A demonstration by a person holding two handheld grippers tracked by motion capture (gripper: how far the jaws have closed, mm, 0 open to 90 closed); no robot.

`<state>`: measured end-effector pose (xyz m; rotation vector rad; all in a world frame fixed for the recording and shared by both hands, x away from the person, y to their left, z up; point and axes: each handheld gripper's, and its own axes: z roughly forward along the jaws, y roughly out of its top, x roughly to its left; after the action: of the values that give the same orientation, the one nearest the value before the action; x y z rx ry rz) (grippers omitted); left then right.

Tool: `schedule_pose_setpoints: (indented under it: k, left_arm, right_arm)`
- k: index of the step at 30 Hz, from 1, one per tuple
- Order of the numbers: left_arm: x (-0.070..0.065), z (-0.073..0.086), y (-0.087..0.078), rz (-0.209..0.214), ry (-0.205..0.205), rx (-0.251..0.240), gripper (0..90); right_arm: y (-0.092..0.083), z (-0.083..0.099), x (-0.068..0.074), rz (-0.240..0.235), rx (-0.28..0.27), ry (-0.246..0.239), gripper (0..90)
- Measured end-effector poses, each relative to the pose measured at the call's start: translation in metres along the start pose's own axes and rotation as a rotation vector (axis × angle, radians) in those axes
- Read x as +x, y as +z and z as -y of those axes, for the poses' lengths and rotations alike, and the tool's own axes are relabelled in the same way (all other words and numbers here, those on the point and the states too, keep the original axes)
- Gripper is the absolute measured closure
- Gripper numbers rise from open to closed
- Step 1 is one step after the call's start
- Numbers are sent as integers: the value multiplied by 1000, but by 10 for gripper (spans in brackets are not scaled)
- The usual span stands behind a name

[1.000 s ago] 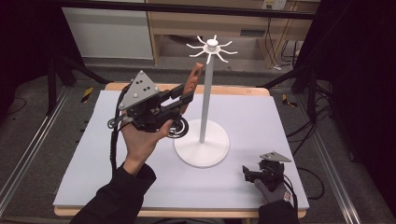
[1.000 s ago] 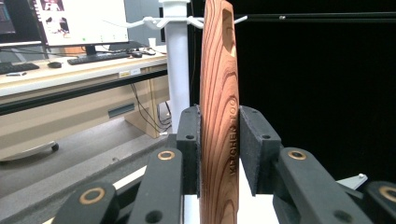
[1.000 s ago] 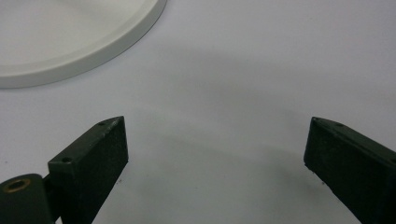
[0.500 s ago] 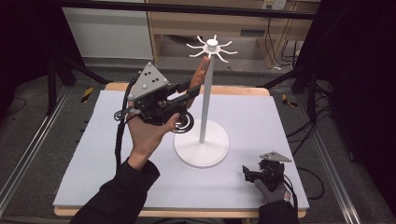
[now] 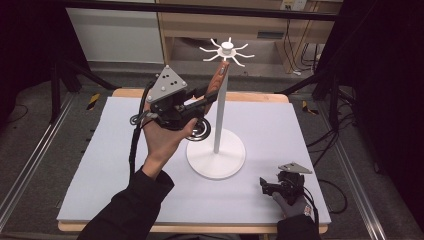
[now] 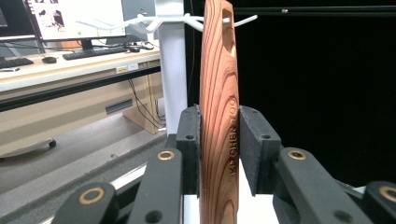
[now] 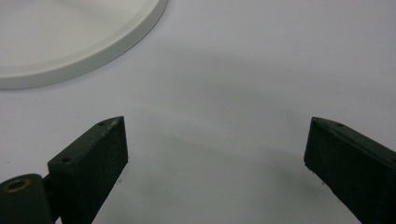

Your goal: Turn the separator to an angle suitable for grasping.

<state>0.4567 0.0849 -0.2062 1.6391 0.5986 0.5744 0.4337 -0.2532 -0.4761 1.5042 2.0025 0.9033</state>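
Seemingly midway: the left gripper (image 6: 218,154) clamps a wooden handle (image 6: 218,93), raised beside the white stand (image 5: 220,100), its hole near a hook (image 6: 243,19) but not yet hung; the right gripper (image 7: 215,158) rests wide open, empty, on the table (image 5: 300,130).

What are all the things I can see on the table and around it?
Stand: one, white, round base on the mat's middle, tall pole topped by a ring of hooks.
Wooden handle: one, reddish-brown with a hole near its top, held up beside the pole just under the hooks; its lower end is hidden.
Mat: one, pale grey-white, covering the wooden table.
Desk with monitor and keyboard: one, light wood, far behind in the left gripper view.
Left gripper: one, black with a grey plate, raised left of the pole, fingers shut on the handle.
Right gripper: one, black, low on the mat's near right corner, fingers wide apart, holding nothing.
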Motion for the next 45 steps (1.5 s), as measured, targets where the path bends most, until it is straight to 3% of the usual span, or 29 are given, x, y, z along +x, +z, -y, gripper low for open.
schedule_pose_setpoints:
  k: [16, 25, 29, 36, 39, 45]
  left_arm:
    - [5, 8, 11, -23, 6, 13, 691]
    - [12, 20, 3, -43, -2, 47, 548]
    - [20, 32, -6, -50, -4, 69, 483]
    - [40, 67, -25, -56, -49, 96, 424]
    - [50, 86, -31, -55, -79, 120, 403]
    - [63, 117, -38, -84, -72, 201, 373]
  right_arm:
    - [0, 0, 0, -2, 1, 3, 67]
    - [0, 0, 0, -2, 3, 0, 66]
    - [0, 0, 0, 3, 2, -1, 66]
    - [-1, 0, 0, 2, 1, -1, 66]
    - [-1, 0, 0, 5, 0, -2, 66]
    - [-1, 1, 0, 9, -2, -4, 65]
